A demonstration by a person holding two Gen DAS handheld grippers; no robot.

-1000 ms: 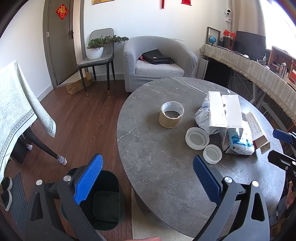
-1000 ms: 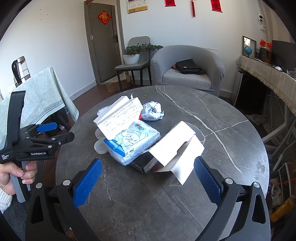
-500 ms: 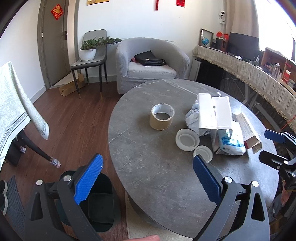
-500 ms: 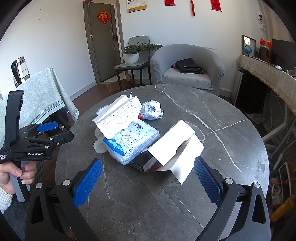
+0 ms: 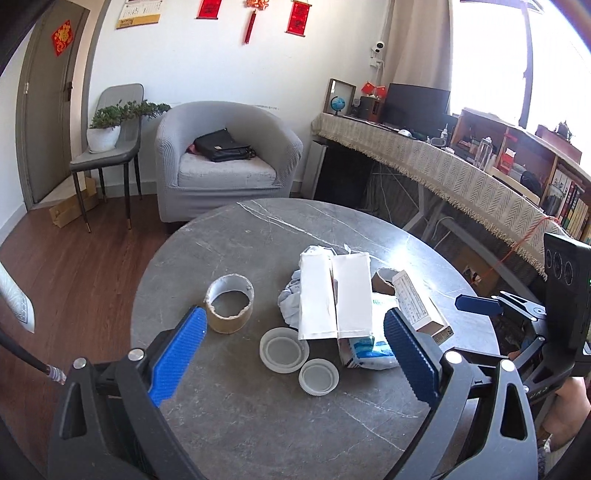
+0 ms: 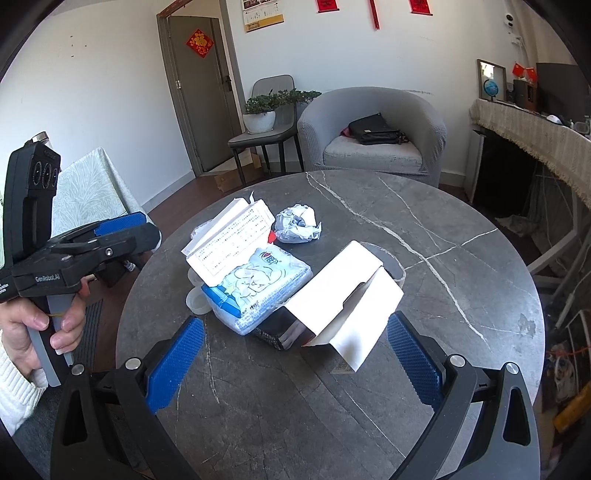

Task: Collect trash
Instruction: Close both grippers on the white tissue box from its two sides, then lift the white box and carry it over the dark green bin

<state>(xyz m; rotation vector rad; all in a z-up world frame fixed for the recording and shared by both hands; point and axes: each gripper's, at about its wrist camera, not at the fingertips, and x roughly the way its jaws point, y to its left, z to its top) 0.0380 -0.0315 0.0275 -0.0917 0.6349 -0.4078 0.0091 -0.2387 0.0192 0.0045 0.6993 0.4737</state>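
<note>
Left tool [image 5: 293,354] now over table [image 5: 229,240]

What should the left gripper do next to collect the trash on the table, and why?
Probably bring the left gripper down onto the two plastic lids, the trash nearest its fingertips. Its jaws are closing with nothing between them, and the lids lie flat and free on the table, beside the empty tape roll.

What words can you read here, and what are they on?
"GenRobot.AI": on the side of the left gripper.
Printed text on the box flap: too small to read.
Logo on the blue tissue pack: unreadable.
Red door sign, red wall banners, calendar: too blurred.
</note>
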